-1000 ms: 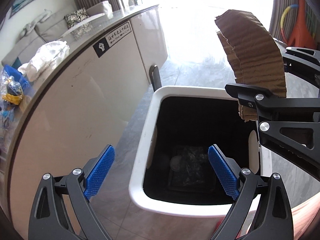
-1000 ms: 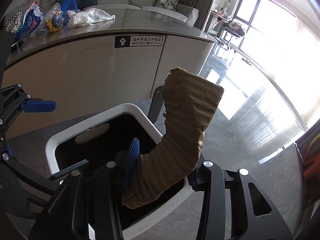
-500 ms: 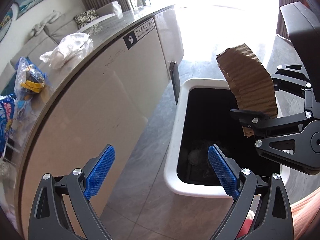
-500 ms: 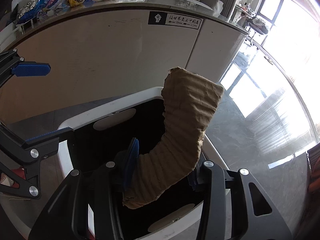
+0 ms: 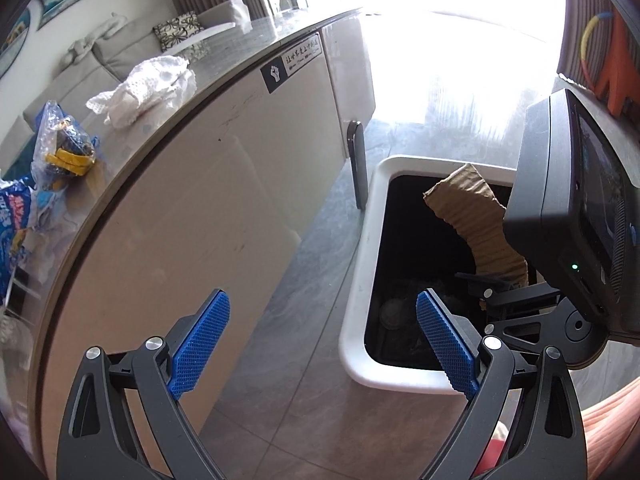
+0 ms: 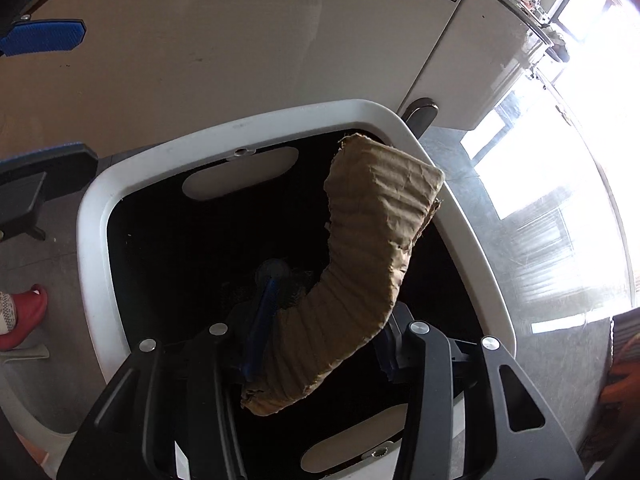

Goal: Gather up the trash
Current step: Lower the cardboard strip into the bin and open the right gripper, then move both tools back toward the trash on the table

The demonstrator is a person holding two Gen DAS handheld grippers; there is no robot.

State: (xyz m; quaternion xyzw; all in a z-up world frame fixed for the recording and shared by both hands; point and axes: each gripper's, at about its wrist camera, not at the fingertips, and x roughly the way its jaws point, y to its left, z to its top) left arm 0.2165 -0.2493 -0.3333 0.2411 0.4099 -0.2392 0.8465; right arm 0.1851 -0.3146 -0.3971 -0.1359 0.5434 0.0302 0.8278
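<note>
Right gripper (image 6: 320, 344) clamps one curled strip of cardboard (image 6: 360, 280) between its blue pads, gripping it near the lower end so that the rest curves up and away past the fingertips. It holds the strip over the dark mouth of one white bin (image 6: 92, 240), with the strip's torn top edge near the bin's far rim. In the left wrist view the same cardboard (image 5: 476, 220) stands up inside the bin's (image 5: 360, 280) opening, and the right gripper (image 5: 496, 284) reaches in from the right side. Some dark rubbish lies at the bottom of the bin, too dim to make out. Left gripper (image 5: 320, 344) hangs near the bin's near-left corner with its two blue pads spread wide and nothing between them; one pad is over the floor, the other over the bin's rim. A pale counter (image 5: 180, 200) runs beside the bin. On its top lie one crumpled white cloth (image 5: 148, 92), one clear bag (image 5: 64, 144) with something yellow and blue inside, and one blue printed wrapper (image 5: 16, 216) at the edge of view. A red shoe (image 6: 20, 316) shows on the floor left of the bin.
</note>
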